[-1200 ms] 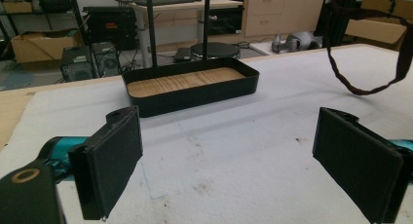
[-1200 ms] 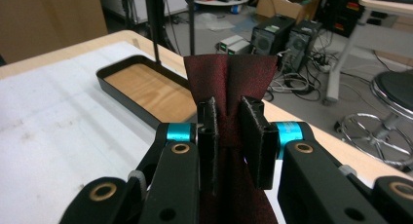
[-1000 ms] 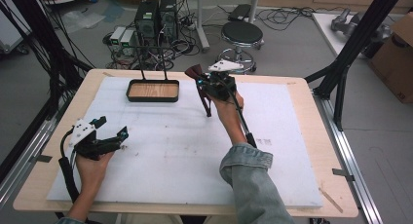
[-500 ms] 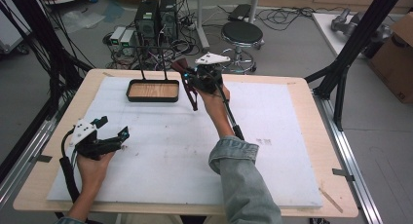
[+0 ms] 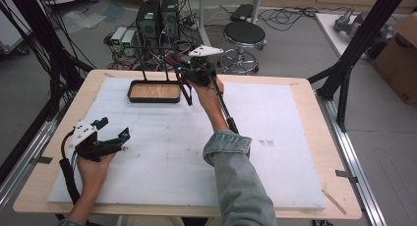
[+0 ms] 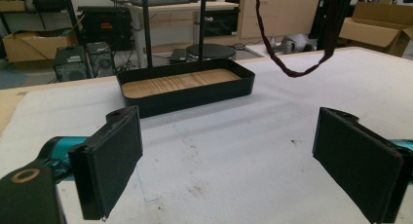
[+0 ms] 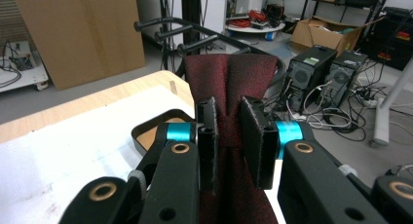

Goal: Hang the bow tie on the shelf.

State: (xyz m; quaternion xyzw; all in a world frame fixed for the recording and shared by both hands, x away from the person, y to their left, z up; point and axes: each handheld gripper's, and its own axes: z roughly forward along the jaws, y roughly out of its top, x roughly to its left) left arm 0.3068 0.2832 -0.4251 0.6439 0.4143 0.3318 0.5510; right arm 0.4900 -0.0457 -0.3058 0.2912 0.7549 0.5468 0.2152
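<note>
Pinching a dark red tie point(image 7: 229, 83) above the black tray point(image 5: 154, 92) near the tabletop's point(image 5: 305, 118) far edge, the right gripper point(image 5: 189, 74) hung raised; the left gripper point(image 5: 114, 136), fingers spread, hovered near the left edge.

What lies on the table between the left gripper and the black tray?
Nothing: in the left gripper view, bare white table cover runs from the left gripper with its open jaws to the black tray.

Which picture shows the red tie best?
The right gripper view: the tie fills its middle, pinched between the jaws. The high view shows it small and dangling beside the tray; the left gripper view shows a hanging loop.
</note>
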